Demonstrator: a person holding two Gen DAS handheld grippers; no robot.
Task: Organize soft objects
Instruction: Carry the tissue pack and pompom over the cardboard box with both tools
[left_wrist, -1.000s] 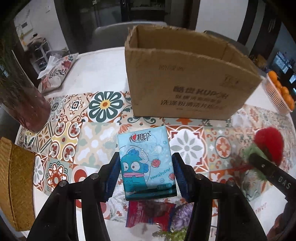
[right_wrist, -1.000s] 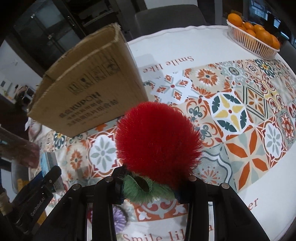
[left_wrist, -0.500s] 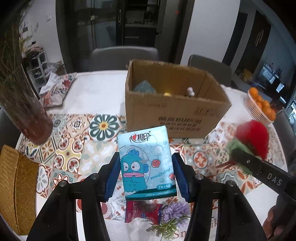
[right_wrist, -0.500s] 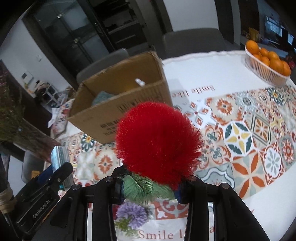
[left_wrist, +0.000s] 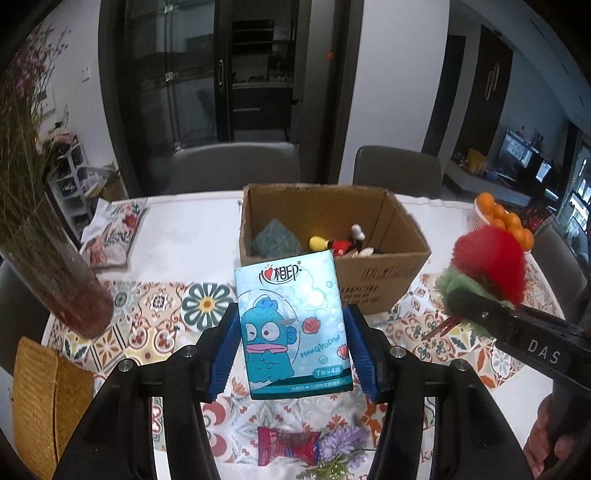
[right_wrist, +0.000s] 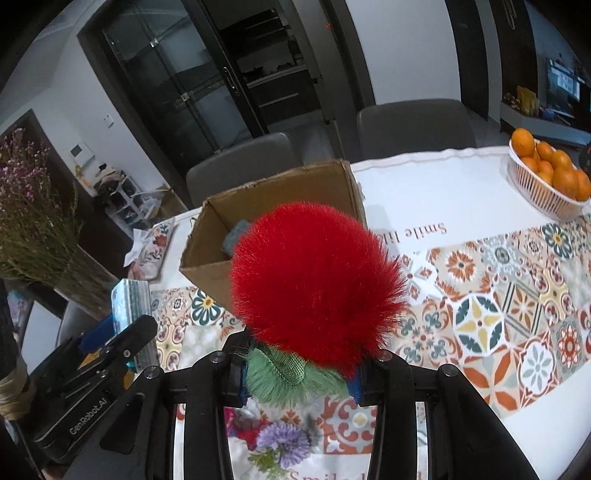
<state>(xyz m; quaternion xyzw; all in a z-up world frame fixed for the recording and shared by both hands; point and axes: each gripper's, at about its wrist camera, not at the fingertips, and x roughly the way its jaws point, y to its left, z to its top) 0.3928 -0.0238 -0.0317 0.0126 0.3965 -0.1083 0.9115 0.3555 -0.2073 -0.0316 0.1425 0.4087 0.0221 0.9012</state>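
Left tongs (left_wrist: 291, 350) are pinching tissue pack (left_wrist: 291, 325) by its sides, right tongs (right_wrist: 299, 373) squeezing red pompom (right_wrist: 314, 284) at green base; both prob. light & squashy.

My right gripper (right_wrist: 299, 373) clamps a red pompom flower (right_wrist: 316, 284) by its green base above the patterned tablecloth (right_wrist: 480, 325), cardboard box (right_wrist: 214, 258) behind, oranges basket (right_wrist: 543, 192) far right.

tissue pack (left_wrist: 293, 326): pale blue, cartoon fish print, upright, held off the table | pompom flower (right_wrist: 314, 284): red fluffy ball on green fringe, held off the table | cardboard box (left_wrist: 384, 273): open-topped, near table's far edge, holds teal cloth (left_wrist: 275, 240) and small plush toys (left_wrist: 341, 243)
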